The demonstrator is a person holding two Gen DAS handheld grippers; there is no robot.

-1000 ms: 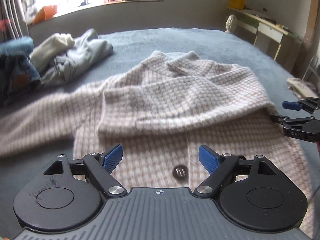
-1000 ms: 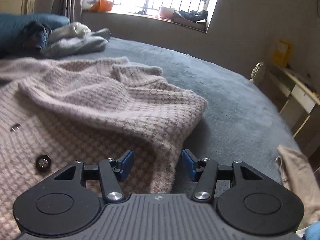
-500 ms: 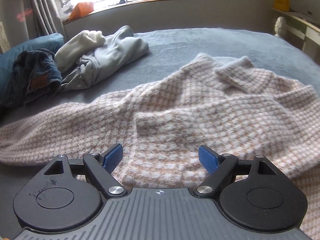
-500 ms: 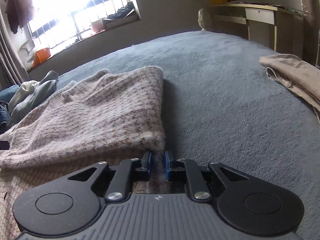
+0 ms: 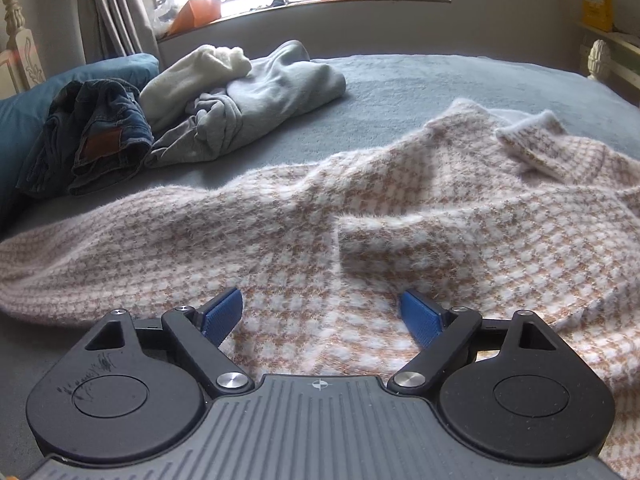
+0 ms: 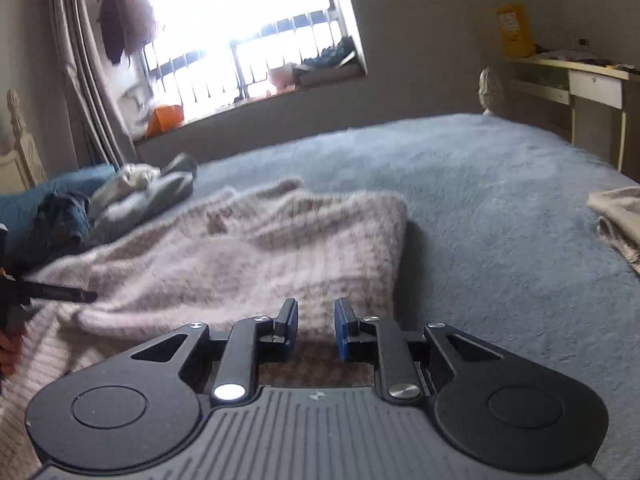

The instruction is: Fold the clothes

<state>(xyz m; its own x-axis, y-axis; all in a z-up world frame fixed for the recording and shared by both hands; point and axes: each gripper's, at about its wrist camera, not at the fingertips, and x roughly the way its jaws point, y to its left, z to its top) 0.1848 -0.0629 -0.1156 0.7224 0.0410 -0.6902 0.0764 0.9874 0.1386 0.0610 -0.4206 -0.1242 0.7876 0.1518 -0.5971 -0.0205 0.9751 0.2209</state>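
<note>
A fuzzy pink-and-white houndstooth sweater (image 5: pixel 400 220) lies spread on the grey-blue bed cover (image 5: pixel 400 80), its left sleeve stretching to the left and its right sleeve folded across the body. My left gripper (image 5: pixel 320 300) hovers low over the sweater's left body. Its jaws are opening, and its blue pads (image 5: pixel 222 312) press on nothing. In the right wrist view the sweater (image 6: pixel 260 248) is blurred. My right gripper (image 6: pixel 316 312) is shut on its near right edge, with fabric pinched between the narrow pads. The left gripper (image 6: pixel 52 292) shows at that view's left edge.
A heap of clothes lies at the back left: blue jeans (image 5: pixel 96 136), a grey garment (image 5: pixel 260 96) and a white one (image 5: pixel 196 72), against a blue pillow (image 5: pixel 24 112). A beige garment (image 6: pixel 620 220) lies at the bed's right. A desk (image 6: pixel 580 76) stands beyond.
The left gripper has swung left and sunk lower over the sweater, away from the button. The right gripper closed on the sweater's right edge and rolled, tilting its view.
</note>
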